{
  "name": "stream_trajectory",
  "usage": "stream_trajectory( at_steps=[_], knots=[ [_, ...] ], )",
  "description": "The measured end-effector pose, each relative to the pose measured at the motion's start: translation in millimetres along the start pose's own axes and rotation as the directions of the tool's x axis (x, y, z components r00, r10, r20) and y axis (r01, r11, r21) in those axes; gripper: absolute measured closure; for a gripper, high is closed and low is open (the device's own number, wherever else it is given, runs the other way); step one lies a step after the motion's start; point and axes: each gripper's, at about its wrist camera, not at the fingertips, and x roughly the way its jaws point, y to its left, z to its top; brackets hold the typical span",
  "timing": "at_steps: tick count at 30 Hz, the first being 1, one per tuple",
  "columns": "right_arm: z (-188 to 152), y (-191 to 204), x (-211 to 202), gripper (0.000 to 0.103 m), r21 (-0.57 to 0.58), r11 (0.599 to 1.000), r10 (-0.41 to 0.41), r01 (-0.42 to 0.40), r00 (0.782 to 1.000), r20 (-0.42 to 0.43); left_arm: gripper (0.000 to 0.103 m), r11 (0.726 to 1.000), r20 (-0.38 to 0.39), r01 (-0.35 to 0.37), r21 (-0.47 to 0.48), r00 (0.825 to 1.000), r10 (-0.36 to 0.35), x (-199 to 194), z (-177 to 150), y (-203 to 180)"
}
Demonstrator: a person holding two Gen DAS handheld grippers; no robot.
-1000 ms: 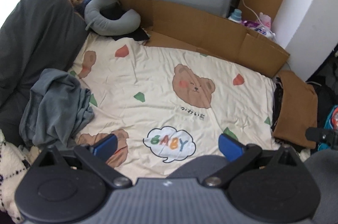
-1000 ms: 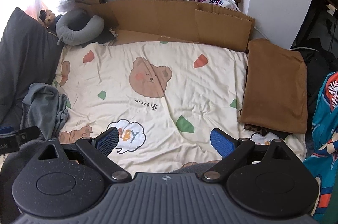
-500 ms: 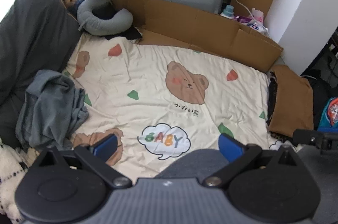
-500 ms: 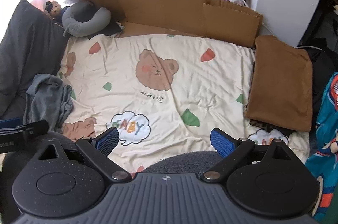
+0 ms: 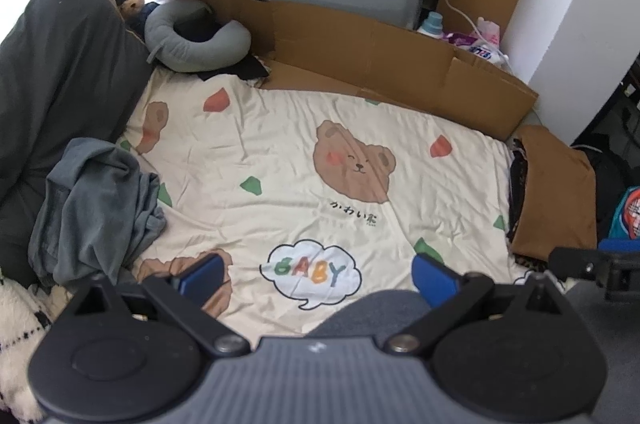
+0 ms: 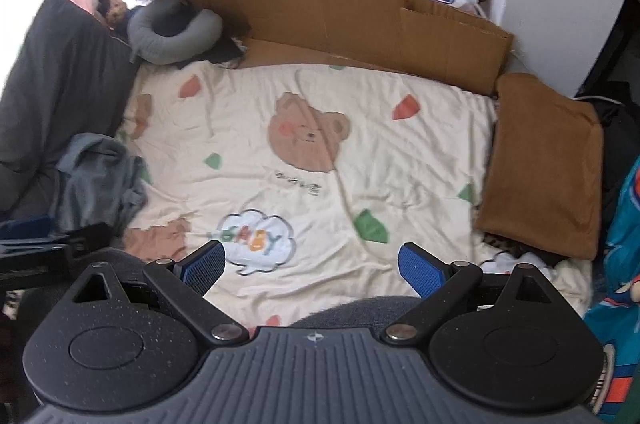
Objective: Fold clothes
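Grey garment (image 5: 94,212) crumpled on bear-print blanket (image 5: 280,152)

bear blanket (image 5: 280,152) open mid-bed, crumpled grey garment (image 5: 96,212) left, cardboard wall (image 5: 400,64) behind, brown cushion (image 5: 556,200) right

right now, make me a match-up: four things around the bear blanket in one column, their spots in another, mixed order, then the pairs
Things:
1. crumpled grey garment
2. brown folded cloth
3. grey neck pillow
4. cardboard sheet

Places:
A. along the far edge of the blanket
B. far left corner, beside the small teddy
C. left edge of the blanket, against the dark cushion
D. right edge of the blanket

Pairs: 1-C, 2-D, 3-B, 4-A

Both claws, left claw and right claw, are open and hold nothing.
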Motion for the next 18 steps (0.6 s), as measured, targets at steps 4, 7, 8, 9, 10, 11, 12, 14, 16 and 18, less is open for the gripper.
stream_trajectory(
  at_steps=[4, 7, 8, 9, 10, 11, 12, 14, 16, 18],
  knots=[
    [-3, 9, 0, 0.006, -0.02, 1.0, -0.013, 0.013, 1.0, 0.011, 0.002, 1.0, -0.001, 0.011, -0.018, 1.0, -0.011, -1, -1, 4],
    [-2, 14, 2, 0.006, -0.026, 0.999, -0.019, 0.019, 1.0, 0.013, 0.002, 1.0, 0.001, 0.007, -0.027, 1.0, -0.007, -1, 0, 6],
    [-2, 17, 3, 0.006, -0.037, 0.999, -0.028, 0.028, 1.0, 0.011, 0.002, 1.0, 0.001, 0.003, -0.028, 1.0, -0.003, -1, 0, 6],
    [-2, 19, 4, 0.006, -0.048, 0.998, -0.037, 0.038, 0.999, 0.008, 0.002, 1.0, 0.003, 0.001, -0.027, 1.0, -0.001, -1, 0, 6],
    [-1, 21, 5, 0.006, -0.055, 0.998, -0.042, 0.043, 0.999, 0.006, 0.002, 1.0, 0.005, -0.001, -0.027, 1.0, 0.002, -1, 0, 7],
    [-1, 22, 5, 0.006, -0.057, 0.997, -0.043, 0.044, 0.999, 0.004, 0.002, 1.0, 0.007, -0.004, -0.025, 1.0, 0.004, -2, 0, 7],
    [-1, 23, 6, 0.006, -0.057, 0.997, -0.043, 0.043, 0.999, 0.003, 0.002, 1.0, 0.009, -0.007, -0.023, 1.0, 0.007, -2, 0, 7],
    [-1, 22, 6, 0.006, -0.051, 0.998, -0.038, 0.038, 0.999, 0.001, 0.002, 1.0, 0.012, -0.011, -0.019, 1.0, 0.011, -2, 0, 7],
    [-1, 21, 6, 0.006, -0.046, 0.998, -0.035, 0.035, 0.999, 0.001, 0.002, 1.0, 0.013, -0.011, -0.019, 1.0, 0.012, -2, 0, 7],
    [-1, 20, 6, 0.006, -0.041, 0.999, -0.029, 0.029, 1.0, 0.0, 0.002, 1.0, 0.013, -0.01, -0.019, 1.0, 0.011, -2, 0, 7]
  ],
)
